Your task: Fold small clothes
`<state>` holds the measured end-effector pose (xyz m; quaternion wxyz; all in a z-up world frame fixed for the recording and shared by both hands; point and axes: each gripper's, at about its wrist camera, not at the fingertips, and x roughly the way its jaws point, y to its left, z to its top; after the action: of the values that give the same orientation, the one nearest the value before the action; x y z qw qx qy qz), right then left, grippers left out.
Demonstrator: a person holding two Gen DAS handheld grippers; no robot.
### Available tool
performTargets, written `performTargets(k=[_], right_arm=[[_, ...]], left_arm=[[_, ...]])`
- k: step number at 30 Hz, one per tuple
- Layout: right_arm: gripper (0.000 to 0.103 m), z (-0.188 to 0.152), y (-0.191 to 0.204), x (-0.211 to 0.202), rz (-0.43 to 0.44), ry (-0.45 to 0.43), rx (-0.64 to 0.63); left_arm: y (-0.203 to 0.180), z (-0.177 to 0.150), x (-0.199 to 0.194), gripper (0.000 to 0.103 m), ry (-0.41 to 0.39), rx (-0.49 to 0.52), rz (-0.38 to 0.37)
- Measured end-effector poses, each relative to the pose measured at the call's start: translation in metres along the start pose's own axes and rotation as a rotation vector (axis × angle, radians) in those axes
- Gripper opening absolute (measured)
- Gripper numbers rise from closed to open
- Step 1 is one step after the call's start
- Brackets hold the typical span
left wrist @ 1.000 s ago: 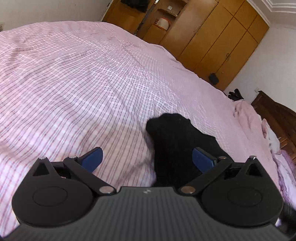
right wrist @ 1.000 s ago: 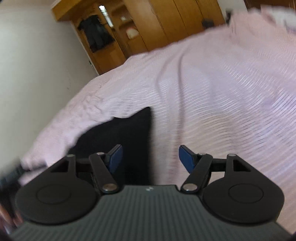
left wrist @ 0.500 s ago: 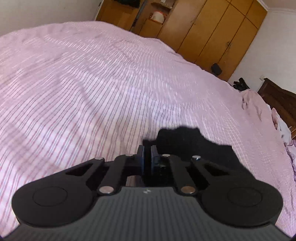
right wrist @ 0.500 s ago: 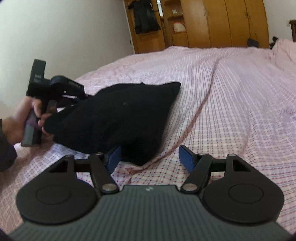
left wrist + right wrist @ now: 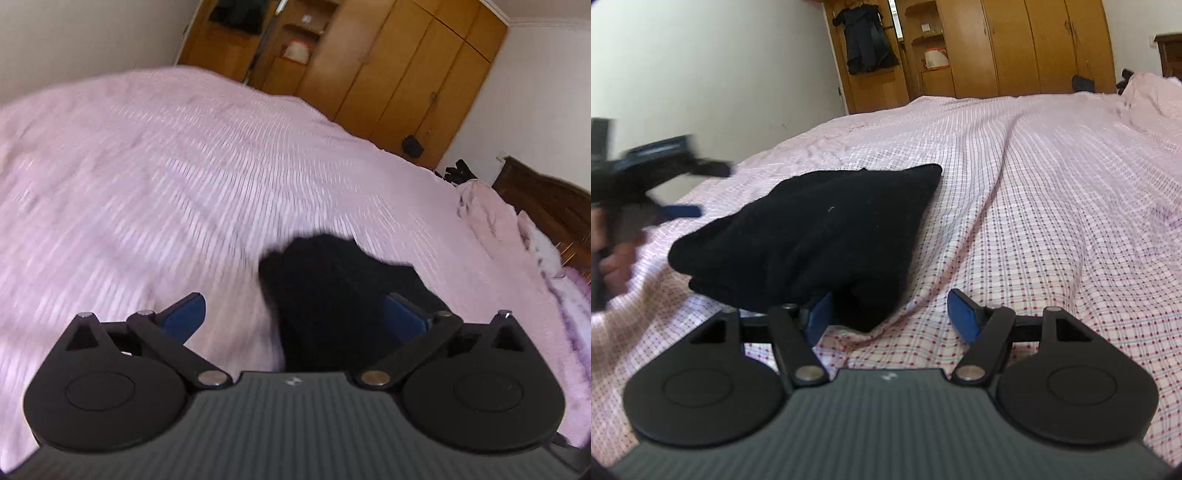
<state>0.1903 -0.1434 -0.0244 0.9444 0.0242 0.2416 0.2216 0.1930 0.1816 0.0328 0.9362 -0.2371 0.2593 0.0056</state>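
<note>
A black folded garment (image 5: 820, 236) lies on the pink checked bed sheet (image 5: 1052, 221). My right gripper (image 5: 891, 295) is open and low over the sheet, with the garment's near corner between its jaws, against the left finger (image 5: 818, 314). In the right wrist view my left gripper (image 5: 701, 190) appears blurred at the far left, held by a hand (image 5: 617, 258), clear of the garment. In the left wrist view the left gripper (image 5: 291, 301) has its jaws opening wide. The garment (image 5: 332, 280) lies just past them, nearer the right finger, and the pads do not press on it.
A wooden wardrobe (image 5: 406, 74) and shelves stand beyond the bed's far edge, with a dark coat (image 5: 868, 37) hanging there. Bunched pink bedding (image 5: 491, 218) and a dark headboard (image 5: 546, 206) are on the right. The sheet (image 5: 184, 184) stretches wide to the left.
Half a second ago the left gripper was shut at the garment's edge; it has since opened and drawn back from it. The right gripper swung down to the garment's corner and then held still.
</note>
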Motion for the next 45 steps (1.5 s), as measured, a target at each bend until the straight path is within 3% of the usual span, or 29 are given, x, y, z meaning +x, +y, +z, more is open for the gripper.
performTargets(k=[5, 8, 11, 12, 14, 15, 16, 18, 19, 20, 26, 29, 31, 34, 37, 42, 45], right_arm=[[0.069, -0.004, 0.011, 0.000, -0.015, -0.010, -0.044], [0.069, -0.005, 0.016, -0.006, -0.028, -0.030, -0.076], [0.069, -0.003, 0.017, -0.005, -0.039, -0.035, -0.083], [0.069, -0.002, 0.017, -0.004, -0.037, -0.031, -0.084], [0.069, -0.002, 0.018, 0.000, -0.042, -0.020, -0.089], [0.069, -0.002, 0.019, 0.002, -0.046, -0.015, -0.092], [0.069, -0.001, 0.020, 0.005, -0.051, -0.006, -0.095], [0.060, -0.001, 0.021, 0.009, -0.065, -0.001, -0.102], [0.031, 0.000, 0.022, 0.011, -0.074, 0.001, -0.108], [0.017, 0.000, 0.023, 0.012, -0.092, 0.001, -0.111], [0.014, 0.000, 0.029, -0.016, -0.098, -0.060, -0.104], [0.014, -0.010, 0.046, -0.019, -0.153, -0.038, -0.232], [0.013, -0.016, 0.043, -0.015, -0.180, -0.004, -0.244], [0.013, -0.010, 0.025, -0.022, -0.131, 0.015, -0.123], [0.013, -0.001, 0.009, -0.040, -0.071, -0.025, -0.045], [0.013, 0.021, 0.006, -0.043, -0.016, -0.082, -0.045], [0.013, 0.036, 0.007, -0.022, -0.004, -0.086, -0.045]], left_arm=[[-0.012, -0.028, -0.013, 0.103, 0.039, -0.036, -0.065], [-0.022, -0.034, -0.005, 0.103, 0.047, -0.029, -0.056], [-0.019, -0.036, 0.002, 0.094, 0.078, -0.030, -0.031], [-0.017, -0.038, 0.004, 0.088, 0.094, -0.032, -0.031], [-0.014, -0.041, 0.009, 0.060, 0.126, -0.049, -0.063], [-0.011, -0.043, 0.010, 0.031, 0.148, -0.062, -0.070], [-0.009, -0.043, 0.012, 0.016, 0.168, -0.076, -0.071], [-0.010, -0.043, 0.014, 0.013, 0.175, -0.063, -0.068], [-0.011, -0.042, 0.014, 0.012, 0.175, -0.047, -0.065], [-0.012, -0.041, 0.013, 0.012, 0.172, -0.038, -0.062], [-0.003, -0.032, 0.011, 0.011, 0.154, -0.015, -0.027], [-0.001, -0.029, 0.012, 0.011, 0.152, 0.010, -0.021], [-0.003, -0.031, 0.013, 0.011, 0.160, 0.025, -0.024], [-0.005, -0.032, 0.011, 0.012, 0.156, 0.049, -0.017], [-0.002, -0.028, -0.002, 0.012, 0.136, 0.013, -0.027], [-0.009, -0.020, -0.029, 0.012, 0.039, 0.054, 0.007], [-0.029, -0.015, -0.026, 0.012, 0.010, 0.080, -0.050]])
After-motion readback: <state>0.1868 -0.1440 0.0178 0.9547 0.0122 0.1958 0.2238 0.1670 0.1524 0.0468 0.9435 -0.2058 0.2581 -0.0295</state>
